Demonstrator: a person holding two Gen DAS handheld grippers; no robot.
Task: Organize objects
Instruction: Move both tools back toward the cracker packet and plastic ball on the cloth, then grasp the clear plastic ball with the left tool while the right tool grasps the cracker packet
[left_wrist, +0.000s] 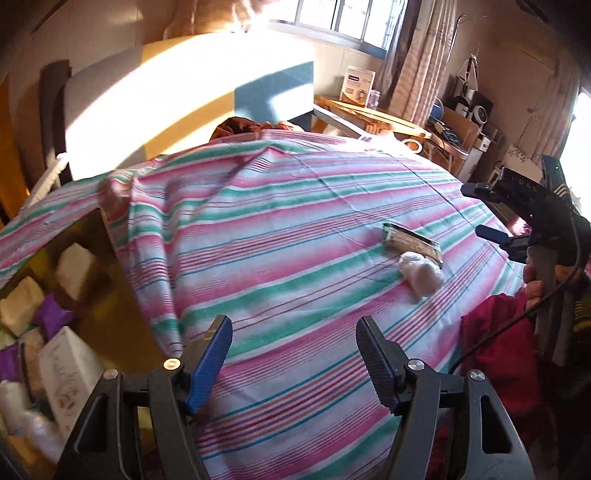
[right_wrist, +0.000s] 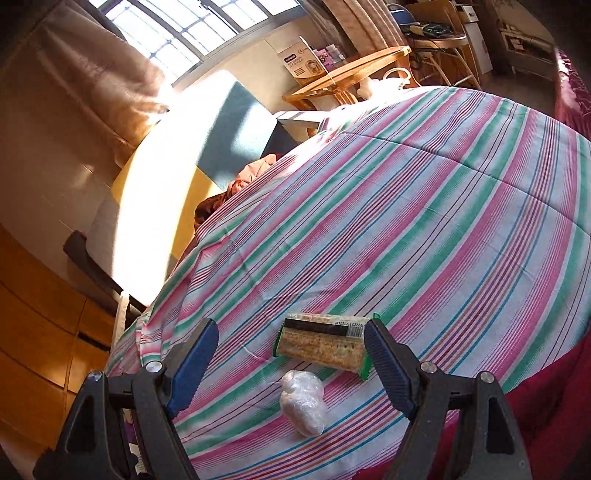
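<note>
The right hand-held gripper (right_wrist: 291, 354), jaws open and empty, approached the cracker packet (right_wrist: 323, 345) just ahead, apparently needing to straddle it before closing

the box (left_wrist: 74, 258) of packets is cut off by the left wrist view's edge, its near wall hidden behind the left gripper (left_wrist: 293, 354); print on the cracker packet (right_wrist: 323, 345) is too small to read

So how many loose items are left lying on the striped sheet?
2. A cracker packet lies ahead of the right tongs; a clear plastic wad sits just nearer them, beside it. Folds could hide more.
</note>
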